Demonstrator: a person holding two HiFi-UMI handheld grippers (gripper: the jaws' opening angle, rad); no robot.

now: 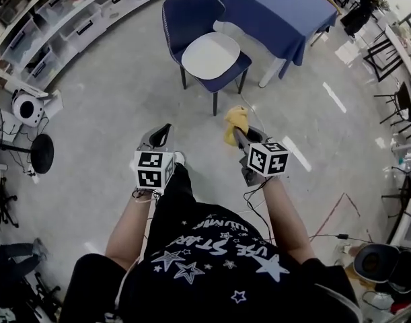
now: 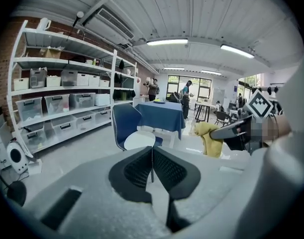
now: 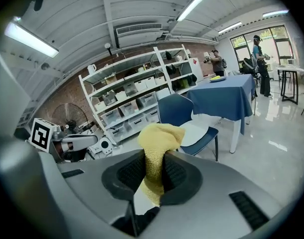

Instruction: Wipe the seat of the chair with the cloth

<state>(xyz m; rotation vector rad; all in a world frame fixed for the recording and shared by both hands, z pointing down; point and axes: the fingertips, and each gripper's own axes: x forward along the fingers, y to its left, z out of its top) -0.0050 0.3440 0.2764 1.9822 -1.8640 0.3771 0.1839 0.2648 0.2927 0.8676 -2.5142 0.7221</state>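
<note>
1. Wiping hadn't started! The cloth (image 1: 233, 122) hung pinched in the right claw (image 1: 237, 134), up over the floor (image 1: 104, 106) and well apart from the chair (image 1: 188, 12).
2. The right gripper view settled it: the jaws were clamped on that yellow cloth (image 3: 159, 138). A bunch of it poked out above them and a tail dangled below.
3. The left claw (image 1: 166, 130) carried nothing. Its own view showed the jaws pressed together with nothing between them.
4. Far ahead stood the chair, just beside the blue desk (image 1: 286, 19). Its pale seat (image 1: 210, 56) was bare, and neither cloth nor claw was anywhere near it.
5. So the only part done, as far as I could judge, was the pickup, with the cloth in hand. Everything else was left: close the gap to the chair, lay the cloth on the seat, then wipe across it.
6. The count:
   - one cloth
   - one blue chair with one seat
   - one blue desk
   - two claws, the right one loaded and the left one empty
   - more dark chairs at the far right, too small to count
</note>
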